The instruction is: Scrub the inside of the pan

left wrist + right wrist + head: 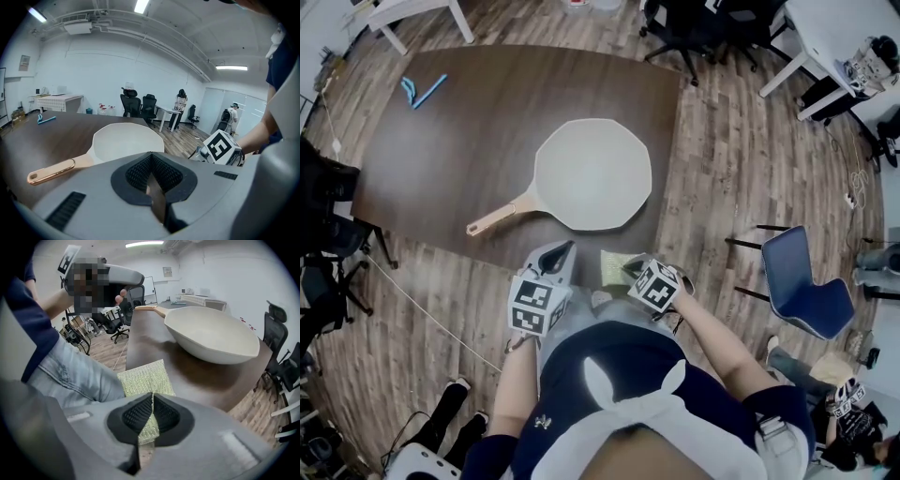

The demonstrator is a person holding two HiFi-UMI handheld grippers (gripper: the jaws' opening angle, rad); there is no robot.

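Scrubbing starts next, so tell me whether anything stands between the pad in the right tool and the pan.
Nothing visible does. The right tool grips the scouring pad at the near table edge; only bare table separates it from the pan.

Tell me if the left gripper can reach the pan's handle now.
Probably yes: only bare table lies between the left gripper and the handle; its shut jaws would need opening first.

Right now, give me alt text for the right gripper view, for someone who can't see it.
The right gripper is shut on a yellow-green mesh scouring pad at the near edge of a dark wooden table. Beyond it sits an empty cream frying pan, with the person's denim-clad leg at left.
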